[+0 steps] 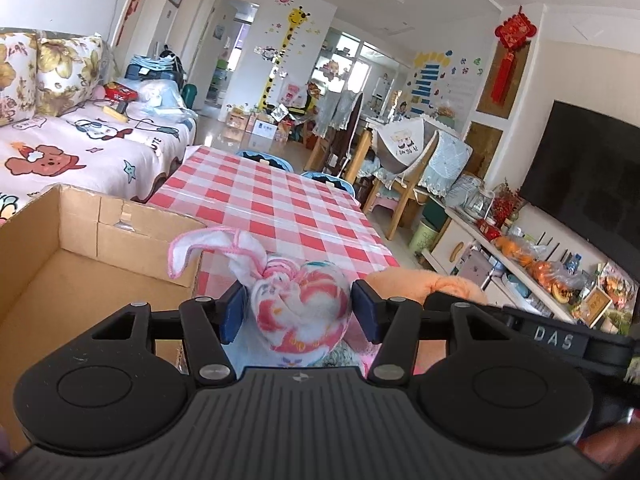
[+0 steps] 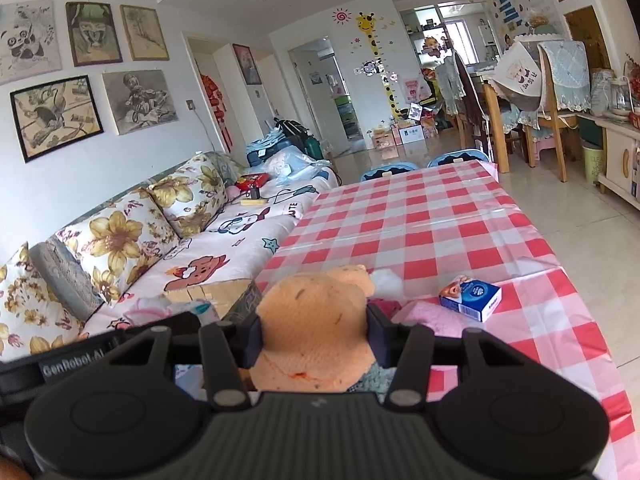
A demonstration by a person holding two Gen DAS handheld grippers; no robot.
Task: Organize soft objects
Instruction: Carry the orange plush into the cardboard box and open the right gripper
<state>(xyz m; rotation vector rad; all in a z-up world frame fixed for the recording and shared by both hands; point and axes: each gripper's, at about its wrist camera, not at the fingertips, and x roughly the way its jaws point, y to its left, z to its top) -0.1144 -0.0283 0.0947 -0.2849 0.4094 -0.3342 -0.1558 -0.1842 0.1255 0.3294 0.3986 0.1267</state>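
In the left wrist view my left gripper (image 1: 300, 310) is shut on a knotted white and pink cloth bundle (image 1: 304, 304). Its two loose ends stick up like ears, just right of the open cardboard box (image 1: 80, 264). An orange plush toy (image 1: 424, 284) shows to the right of the bundle, beside the other gripper's black body. In the right wrist view my right gripper (image 2: 316, 336) is shut on that orange plush toy (image 2: 316, 308), and both dark pads press its sides. The plush hides what lies directly under it.
A red and white checked table (image 2: 440, 220) stretches ahead. On it lie a small blue and white carton (image 2: 470, 296), a pink cloth (image 2: 424, 314) and a bit of white fluff (image 2: 386, 278). A sofa (image 2: 200, 248) with flowered cushions runs along the left.
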